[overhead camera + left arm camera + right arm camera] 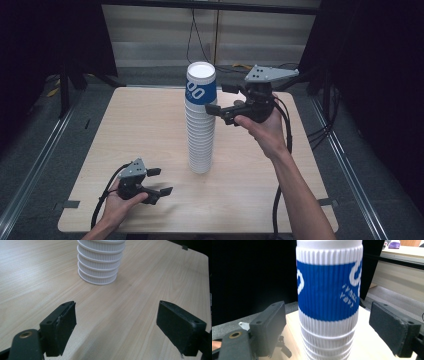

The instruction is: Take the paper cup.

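Cups in a tall stack [200, 120] stand mid-bench [140, 130] — right gripper [225, 100] fingers spread around the top cup, apart from it; left gripper [160, 181] fingers spread, low near the bench's front.

Bright even overhead light on the table [150, 125], dark surroundings, soft shadows, close-ups slightly blurred

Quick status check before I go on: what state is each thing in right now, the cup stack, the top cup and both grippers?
Cup stack: upright on the table, upside down, rims facing down.
Top cup: blue band, seated on the stack, between the right gripper's jaws but not gripped.
Right gripper: open, raised at the top cup.
Left gripper: open, holding nothing, low over the table, apart from the stack's base.
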A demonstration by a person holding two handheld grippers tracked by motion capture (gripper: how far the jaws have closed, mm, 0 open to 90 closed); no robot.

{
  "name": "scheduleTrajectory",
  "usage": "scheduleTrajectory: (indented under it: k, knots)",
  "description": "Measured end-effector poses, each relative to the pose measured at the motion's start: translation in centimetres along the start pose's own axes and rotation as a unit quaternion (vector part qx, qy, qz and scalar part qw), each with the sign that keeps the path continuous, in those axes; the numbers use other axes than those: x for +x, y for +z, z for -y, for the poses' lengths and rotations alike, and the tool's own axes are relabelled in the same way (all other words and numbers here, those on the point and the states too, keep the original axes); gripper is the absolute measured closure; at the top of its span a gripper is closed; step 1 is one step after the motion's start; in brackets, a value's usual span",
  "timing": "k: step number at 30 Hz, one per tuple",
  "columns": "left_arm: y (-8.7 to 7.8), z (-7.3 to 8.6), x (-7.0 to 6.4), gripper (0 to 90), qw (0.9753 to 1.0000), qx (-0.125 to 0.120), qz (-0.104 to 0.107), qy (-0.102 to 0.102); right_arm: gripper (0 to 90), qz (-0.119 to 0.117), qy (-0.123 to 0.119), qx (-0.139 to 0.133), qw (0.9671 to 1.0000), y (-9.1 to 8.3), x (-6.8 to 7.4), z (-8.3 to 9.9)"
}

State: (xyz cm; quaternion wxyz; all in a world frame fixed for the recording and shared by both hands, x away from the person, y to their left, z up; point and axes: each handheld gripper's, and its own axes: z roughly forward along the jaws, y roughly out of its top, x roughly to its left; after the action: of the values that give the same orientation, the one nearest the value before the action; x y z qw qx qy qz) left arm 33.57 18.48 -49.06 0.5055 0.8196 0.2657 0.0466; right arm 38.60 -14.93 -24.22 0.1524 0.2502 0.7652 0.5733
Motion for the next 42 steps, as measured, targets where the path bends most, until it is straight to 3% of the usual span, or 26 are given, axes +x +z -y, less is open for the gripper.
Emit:
scheduleTrajectory:
  k: [16,19,42]
  knots:
    - [0.0,0.0,-0.1,16.1,1.0000,0.002,0.000,0.002,14.4,0.001,-0.007,0.031,0.9995,1.7,0.1,-2.2]
    - [0.0,0.0,-0.2,16.1,0.9999,0.006,-0.005,0.013,14.3,0.008,-0.009,0.038,0.9992,1.9,-0.1,-2.4]
    - [0.0,0.0,0.0,16.1,1.0000,0.006,-0.002,0.004,17.4,-0.008,-0.007,0.062,0.9980,4.3,-0.4,-4.0]
